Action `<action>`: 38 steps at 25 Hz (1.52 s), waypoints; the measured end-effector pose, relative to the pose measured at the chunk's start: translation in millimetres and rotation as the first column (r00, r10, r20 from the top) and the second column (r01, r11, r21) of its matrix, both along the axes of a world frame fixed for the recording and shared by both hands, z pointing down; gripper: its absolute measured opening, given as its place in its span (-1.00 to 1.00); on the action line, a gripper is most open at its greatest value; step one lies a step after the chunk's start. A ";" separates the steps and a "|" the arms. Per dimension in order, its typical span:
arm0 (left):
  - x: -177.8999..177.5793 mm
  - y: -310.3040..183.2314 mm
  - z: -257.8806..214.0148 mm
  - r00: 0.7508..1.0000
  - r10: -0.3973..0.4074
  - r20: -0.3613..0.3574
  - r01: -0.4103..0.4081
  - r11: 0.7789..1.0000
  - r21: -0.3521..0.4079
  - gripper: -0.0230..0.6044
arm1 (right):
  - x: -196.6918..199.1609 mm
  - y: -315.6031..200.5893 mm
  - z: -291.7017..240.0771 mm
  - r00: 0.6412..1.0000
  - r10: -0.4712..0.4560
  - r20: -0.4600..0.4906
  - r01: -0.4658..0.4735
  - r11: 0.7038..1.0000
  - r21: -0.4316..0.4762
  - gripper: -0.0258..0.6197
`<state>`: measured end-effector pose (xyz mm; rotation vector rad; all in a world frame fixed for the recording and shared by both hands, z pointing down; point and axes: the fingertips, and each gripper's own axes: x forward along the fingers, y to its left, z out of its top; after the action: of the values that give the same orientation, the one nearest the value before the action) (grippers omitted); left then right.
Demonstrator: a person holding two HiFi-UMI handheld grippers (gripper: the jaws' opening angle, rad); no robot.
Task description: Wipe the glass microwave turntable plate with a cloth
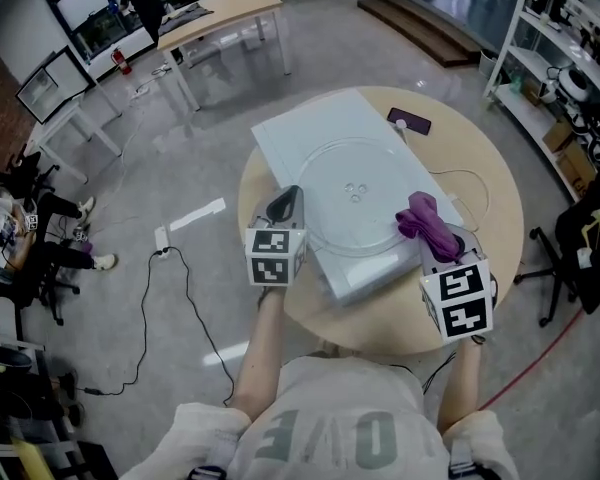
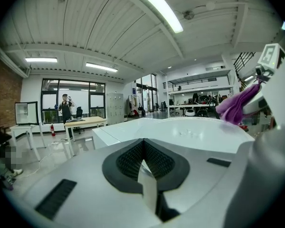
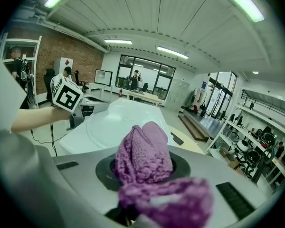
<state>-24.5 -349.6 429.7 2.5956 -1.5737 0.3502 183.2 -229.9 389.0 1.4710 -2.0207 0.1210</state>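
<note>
The glass turntable plate (image 1: 355,198) lies flat on top of a white flat-topped box (image 1: 300,133), which sits on a round wooden table (image 1: 485,223) directly in front of you. A dark phone (image 1: 409,121) lies on the table by the box's far corner, and a thin white cable (image 1: 470,181) loops across the tabletop to the box's right. Around the table you have a grey floor with a black cable (image 1: 170,298) trailing to your left, a long wooden desk (image 1: 220,13) well beyond, and metal shelving (image 1: 560,78) along the right.

Your left gripper (image 1: 288,200) sits at the box's left edge, just beside the plate's rim, with its jaws pressed together on nothing. Your right gripper (image 1: 442,246) is at the plate's near right side, its jaws pinching a purple knitted cloth (image 1: 425,223). The cloth bunches up above the jaws and overlaps the plate's right rim; whether it touches the glass cannot be made out.

The plate is round and clear, with a raised rim ring and a small three-lobed hub at its centre. It looks whole and shows the white surface through it.
</note>
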 end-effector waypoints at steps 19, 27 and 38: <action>-35.3 134.9 -118.7 0.969 -0.063 -0.238 0.127 0.956 0.265 -0.92 | -7.5 69.1 -35.4 0.978 -0.112 0.176 0.053 0.949 0.310 -0.77; -26.0 234.8 -90.8 0.980 0.024 -0.199 0.027 0.968 0.248 -0.92 | -33.9 158.8 -24.5 0.959 -0.102 0.263 0.019 0.954 0.300 -0.77; -56.3 436.3 -82.3 0.984 0.088 -0.156 -0.054 0.976 0.211 -0.92 | -96.8 359.8 -37.7 0.932 -0.118 0.343 0.002 0.947 0.320 -0.77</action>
<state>-80.8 86.7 347.4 2.7547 -1.5388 -0.0264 86.4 129.9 351.3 1.6747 -2.4713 0.0425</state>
